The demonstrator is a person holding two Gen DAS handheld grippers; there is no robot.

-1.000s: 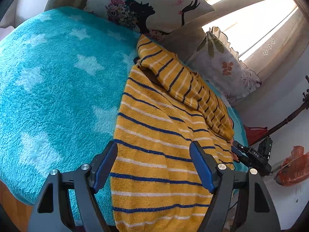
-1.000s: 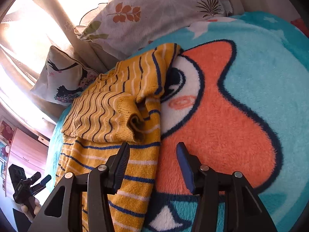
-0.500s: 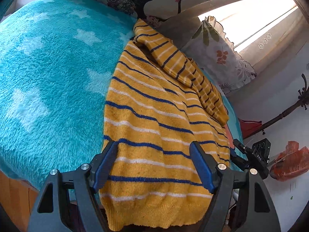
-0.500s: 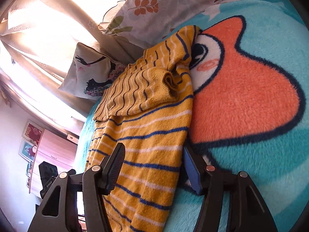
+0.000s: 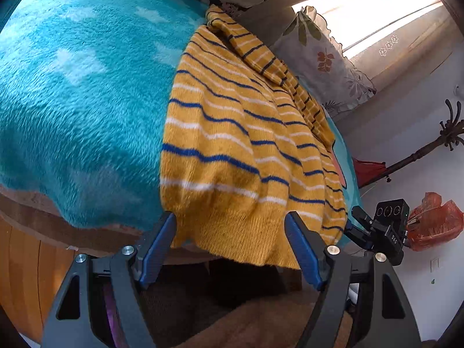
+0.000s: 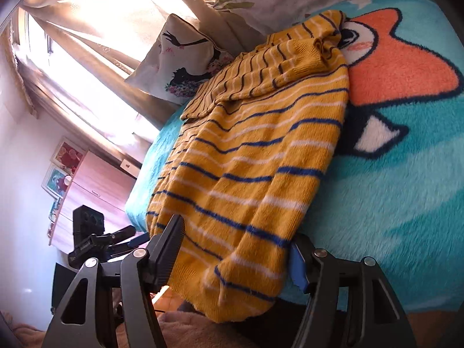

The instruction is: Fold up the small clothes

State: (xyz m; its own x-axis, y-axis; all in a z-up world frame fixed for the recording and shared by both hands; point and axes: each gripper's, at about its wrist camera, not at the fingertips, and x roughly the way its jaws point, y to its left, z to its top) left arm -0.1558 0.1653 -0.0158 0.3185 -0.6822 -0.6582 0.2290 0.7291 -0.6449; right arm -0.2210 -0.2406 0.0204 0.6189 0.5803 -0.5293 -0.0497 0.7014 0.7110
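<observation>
A small yellow sweater (image 5: 237, 145) with blue and white stripes lies on the turquoise fleece blanket (image 5: 78, 92). Its sleeves are folded across the upper body, and its ribbed hem hangs over the bed edge. My left gripper (image 5: 230, 240) is open, its blue fingers either side of the hem's left part, not touching it. My right gripper (image 6: 237, 249) is open at the hem's right corner of the sweater (image 6: 249, 159), the cloth lying between its fingers. The other gripper also shows in the left wrist view (image 5: 380, 232) and in the right wrist view (image 6: 92, 237).
Two patterned pillows (image 6: 185, 66) lean at the head of the bed under a bright curtained window. The blanket (image 6: 406, 174) has an orange cartoon shape to the right of the sweater. A wooden bed side (image 5: 32, 261) is below the left gripper. A coat stand (image 5: 429, 148) stands at the right.
Both grippers have drawn back from the sweater's middle to the bed edge and dropped lower. The hem now hangs between their open fingers. The sweater has not moved.
</observation>
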